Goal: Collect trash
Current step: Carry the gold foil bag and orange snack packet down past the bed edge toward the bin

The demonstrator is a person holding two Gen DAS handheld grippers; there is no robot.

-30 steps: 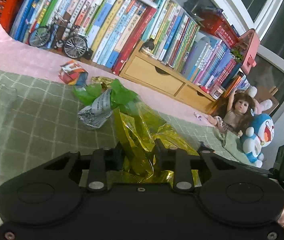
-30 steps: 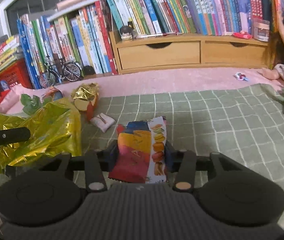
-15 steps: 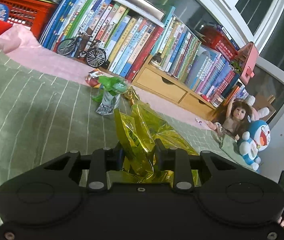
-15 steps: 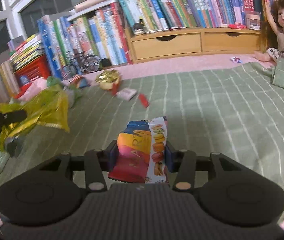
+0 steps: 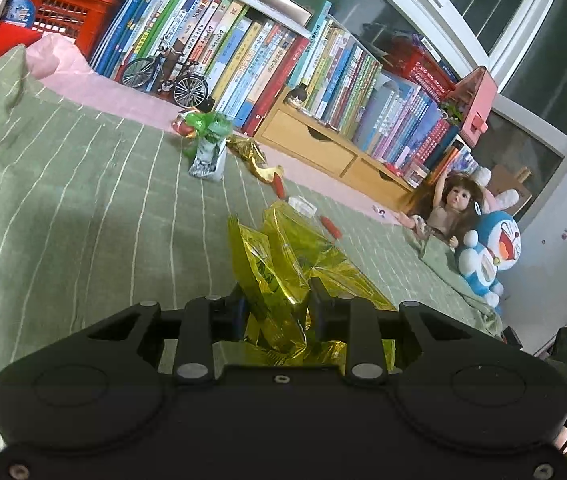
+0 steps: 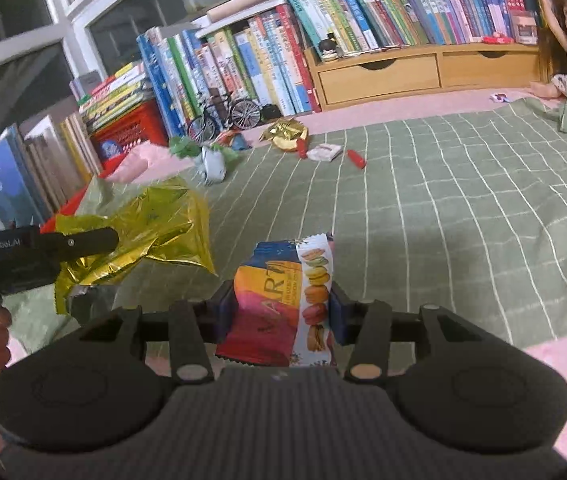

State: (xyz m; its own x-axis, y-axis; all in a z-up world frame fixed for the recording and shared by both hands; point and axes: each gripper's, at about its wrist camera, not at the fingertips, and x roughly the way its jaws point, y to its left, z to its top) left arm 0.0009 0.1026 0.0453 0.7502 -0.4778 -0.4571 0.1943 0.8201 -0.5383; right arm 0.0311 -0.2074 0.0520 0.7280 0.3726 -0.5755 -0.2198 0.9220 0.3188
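My left gripper (image 5: 279,300) is shut on a crumpled gold foil wrapper (image 5: 283,256), which sticks up and forward between its fingers. From the right wrist view the same gold foil wrapper (image 6: 151,224) hangs at the left, pinched by the left gripper (image 6: 113,236). My right gripper (image 6: 281,304) is shut on a colourful macaron snack packet (image 6: 283,300), held flat over the green checked blanket (image 6: 463,208). More trash lies far back on the blanket: a green and grey crumpled wrapper (image 5: 209,148), a gold wrapper (image 6: 285,134), a white packet (image 6: 325,153) and small red pieces (image 6: 356,159).
A row of books (image 5: 275,56) and a wooden drawer unit (image 5: 315,144) stand along the back, with a model bicycle (image 5: 165,76) in front. A red crate (image 5: 59,12) sits at the left. A doll (image 5: 449,208) and a blue plush toy (image 5: 491,252) are at the right.
Both grippers have pulled back from the bookshelf with their wrappers still held; the loose trash now lies farther away and more blanket shows in front.
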